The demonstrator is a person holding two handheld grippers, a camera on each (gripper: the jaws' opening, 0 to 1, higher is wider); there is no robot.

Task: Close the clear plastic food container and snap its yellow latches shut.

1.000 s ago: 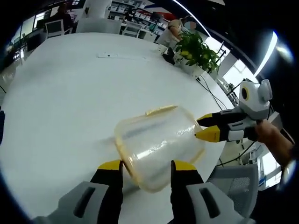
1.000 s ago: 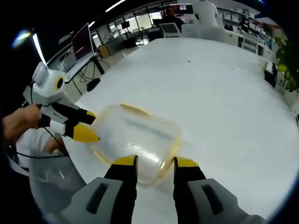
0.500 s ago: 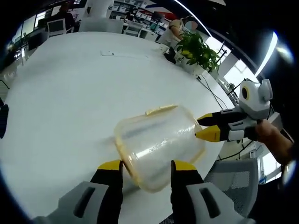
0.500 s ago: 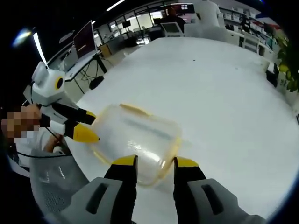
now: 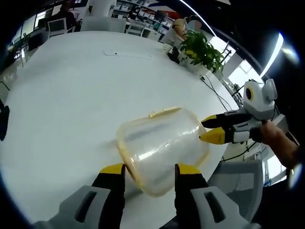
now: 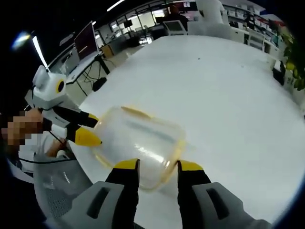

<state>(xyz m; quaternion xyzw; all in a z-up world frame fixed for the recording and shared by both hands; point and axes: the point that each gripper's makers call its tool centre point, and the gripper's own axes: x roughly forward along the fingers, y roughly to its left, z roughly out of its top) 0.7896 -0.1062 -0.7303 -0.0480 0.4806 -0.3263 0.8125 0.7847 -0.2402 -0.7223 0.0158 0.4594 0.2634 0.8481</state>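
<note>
The clear plastic container (image 5: 159,145) lies on the white table (image 5: 71,95) with its lid on. A yellow latch (image 5: 164,112) runs along its far side. My left gripper (image 5: 150,171) is open, its yellow-tipped jaws standing either side of the container's near end. My right gripper (image 5: 206,130) comes in from the right with its tips against the opposite end. In the right gripper view the container (image 6: 138,143) sits just past my open right gripper (image 6: 151,166), with its yellow latch (image 6: 136,112) on the far side. The left gripper (image 6: 91,128) touches its left end there.
The container sits near the table's edge, with a grey chair (image 5: 238,183) just beyond it. A potted plant (image 5: 202,50) stands at the far right corner. A small flat item (image 5: 114,53) lies far across the table. Desks, monitors (image 6: 83,40) and seated people line the background.
</note>
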